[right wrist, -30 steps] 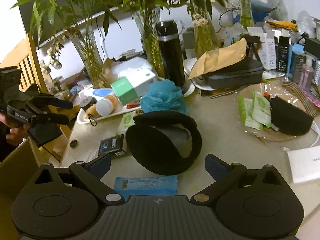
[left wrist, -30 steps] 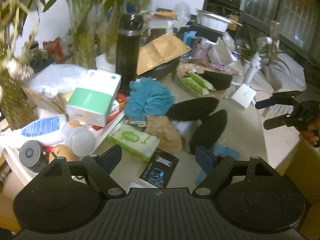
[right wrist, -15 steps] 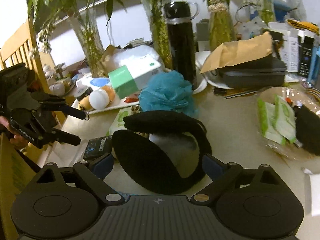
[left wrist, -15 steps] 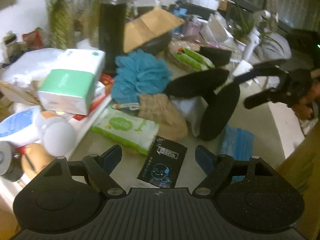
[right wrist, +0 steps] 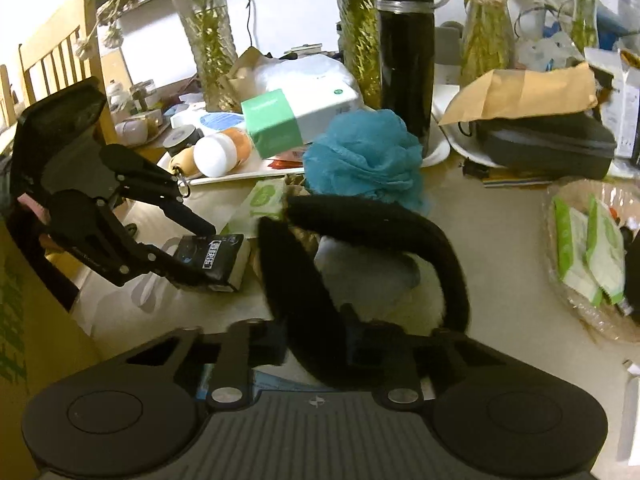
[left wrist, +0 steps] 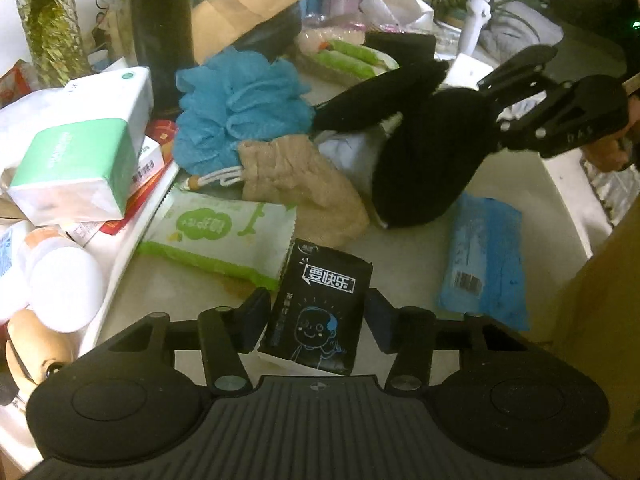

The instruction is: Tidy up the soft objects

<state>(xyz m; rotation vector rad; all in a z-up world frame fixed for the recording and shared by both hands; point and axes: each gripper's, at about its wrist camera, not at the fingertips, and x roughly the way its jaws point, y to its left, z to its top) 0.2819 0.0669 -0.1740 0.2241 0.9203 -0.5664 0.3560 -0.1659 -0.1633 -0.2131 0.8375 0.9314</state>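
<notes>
Your black fuzzy earmuffs [right wrist: 320, 280] sit mid-tabletop [left wrist: 540, 208], one pad propped up on edge, band arching over a pale lining. The blue mesh loofah [left wrist: 240, 100] is bunched just behind them, its white cord trailing onto the crumpled tan cloth [left wrist: 296, 180] that touches both. The black packet [left wrist: 320, 312] lies flat, near the tabletop's front edge.

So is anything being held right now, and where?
Yes. The right gripper pinches the fluffy black earmuffs by the near ear pad. The left gripper's jaws sit on either side of the small black tissue packet; whether they grip it cannot be told.
</notes>
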